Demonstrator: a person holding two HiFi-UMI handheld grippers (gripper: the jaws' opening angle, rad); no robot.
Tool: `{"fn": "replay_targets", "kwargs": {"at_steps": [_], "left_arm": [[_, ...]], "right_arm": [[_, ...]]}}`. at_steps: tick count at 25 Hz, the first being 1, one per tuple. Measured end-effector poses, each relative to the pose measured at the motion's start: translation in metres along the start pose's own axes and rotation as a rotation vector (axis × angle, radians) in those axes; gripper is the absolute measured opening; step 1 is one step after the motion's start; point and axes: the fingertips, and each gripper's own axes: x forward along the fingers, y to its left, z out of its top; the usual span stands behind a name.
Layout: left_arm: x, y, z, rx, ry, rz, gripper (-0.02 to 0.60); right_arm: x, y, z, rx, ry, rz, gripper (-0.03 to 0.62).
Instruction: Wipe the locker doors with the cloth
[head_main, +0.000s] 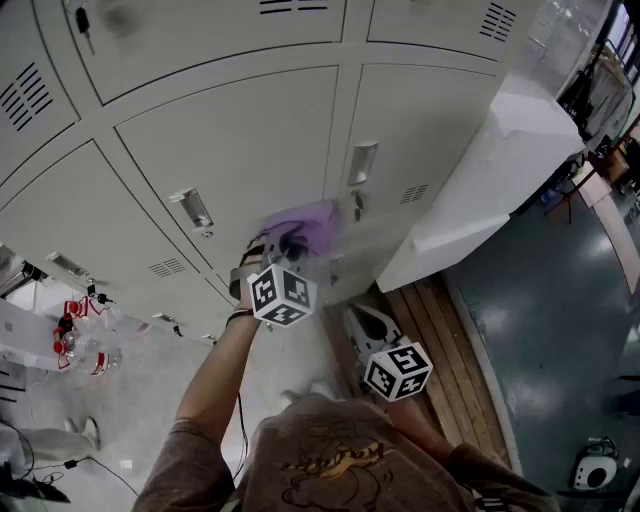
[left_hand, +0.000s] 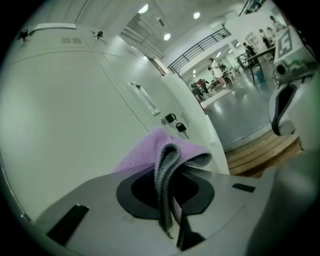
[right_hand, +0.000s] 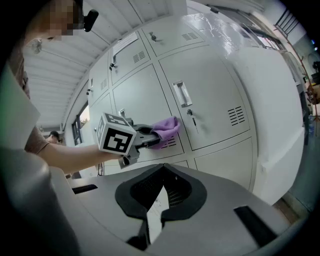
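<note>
Purple cloth (head_main: 312, 224) sits clamped in the left tongs (head_main: 291, 244), pressed against a grey locker door (head_main: 240, 140). Right tongs (right_hand: 162, 175) are closed, empty.

Locker-lined (head_main: 230, 140) hall of an open workspace

The person wears a brown short-sleeved T-shirt (head_main: 330, 465) with a yellowish print. The left gripper (head_main: 291, 242) and right gripper (head_main: 358, 318) are grey, each bearing a white cube (head_main: 283, 295) with black square markers.
</note>
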Motion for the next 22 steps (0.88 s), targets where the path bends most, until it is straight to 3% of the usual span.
{"fn": "replay_targets", "kwargs": {"at_steps": [11, 18, 22], "left_arm": [[0.016, -0.031, -0.037, -0.053, 0.09, -0.078, 0.041], [0.022, -0.054, -0.069, -0.151, 0.167, -0.153, 0.041], [0.021, -0.061, -0.076, -0.166, 0.189, -0.187, 0.041]], "right_arm": [[-0.002, -0.001, -0.002, 0.003, 0.006, -0.007, -0.003], [-0.007, -0.006, -0.005, 0.013, 0.008, -0.027, -0.003], [-0.006, -0.006, -0.005, 0.015, 0.005, -0.028, -0.003]]}}
